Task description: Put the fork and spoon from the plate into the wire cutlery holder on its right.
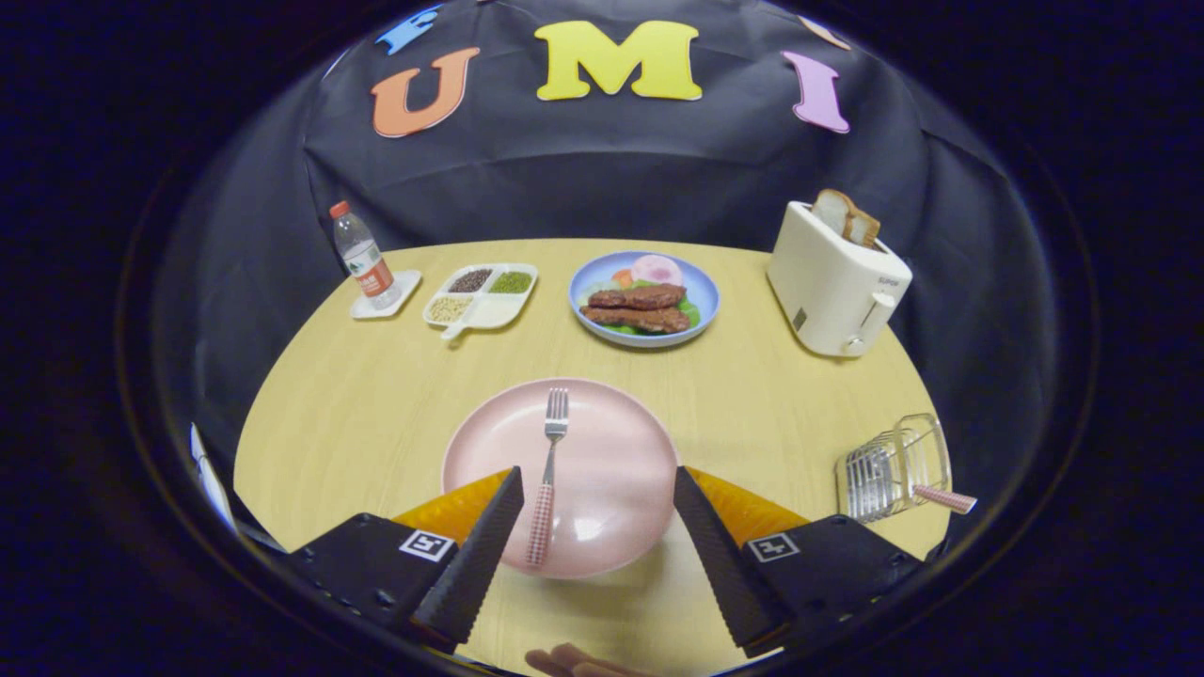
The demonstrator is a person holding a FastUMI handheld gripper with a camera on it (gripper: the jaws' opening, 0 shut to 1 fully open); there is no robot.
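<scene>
A pink plate lies on the wooden table just ahead of my fingers. On it rests a fork with a pink checked handle, tines pointing away, handle end near my left fingertip. My gripper is open, its two dark fingers spread over the near half of the plate, touching nothing. To the right stands the wire cutlery holder, tilted in this view. A pink checked handle sticks out of it toward the right; I cannot tell which utensil it belongs to.
At the back of the table stand a water bottle on a coaster, a white divided tray of grains, a blue plate of food and a white toaster with bread. Fingertips of a hand show below my gripper.
</scene>
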